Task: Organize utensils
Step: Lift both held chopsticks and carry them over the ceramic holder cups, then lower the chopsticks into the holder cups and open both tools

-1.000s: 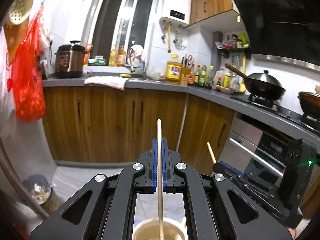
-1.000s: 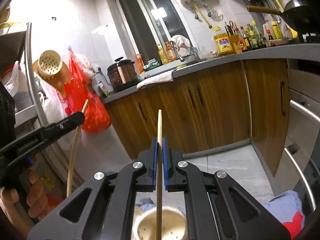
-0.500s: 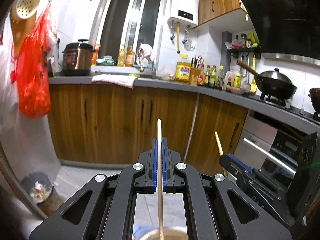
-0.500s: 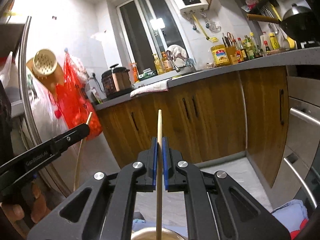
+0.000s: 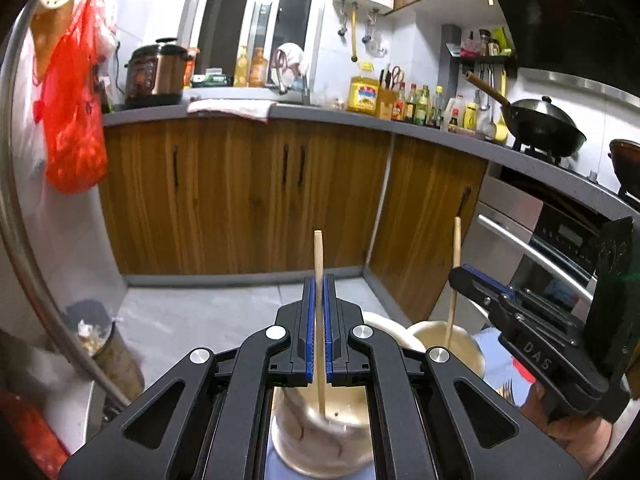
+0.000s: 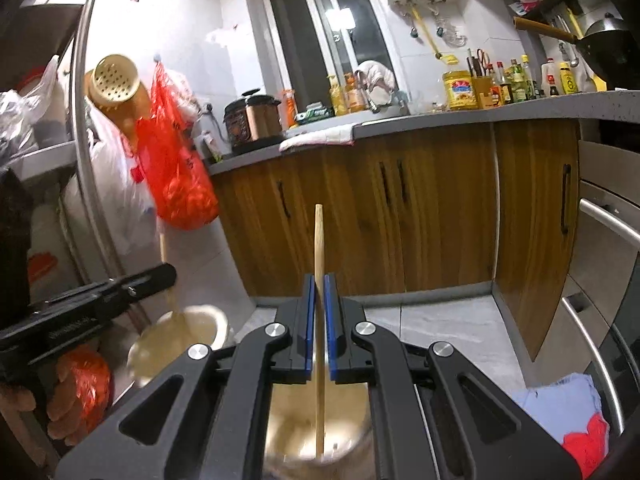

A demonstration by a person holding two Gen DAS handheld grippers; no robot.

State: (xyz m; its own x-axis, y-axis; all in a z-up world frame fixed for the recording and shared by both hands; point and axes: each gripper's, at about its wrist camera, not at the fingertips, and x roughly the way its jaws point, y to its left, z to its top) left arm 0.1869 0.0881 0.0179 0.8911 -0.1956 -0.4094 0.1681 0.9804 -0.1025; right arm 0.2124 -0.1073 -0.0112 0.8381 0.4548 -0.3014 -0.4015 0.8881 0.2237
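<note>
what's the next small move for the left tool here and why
Probably open the left tool a little to let its chopstick drop. The stick stands upright with its lower tip already inside the beige holder below. The right tool looks slightly parted, its chopstick also tip-down in a holder, so both seem ready to release.

Compared with the earlier frames, both wrist views now tip further down toward the floor. In the left view a cream, perforated cylindrical holder fills the gap beneath the left gripper, where half a second ago only its rim showed, and the lower tip of the thin wooden chopstick reaches inside it. A second cream holder has appeared beside it. In the right view the right gripper has its blue pads slightly apart around the other wooden chopstick, no longer pinching it.
</note>
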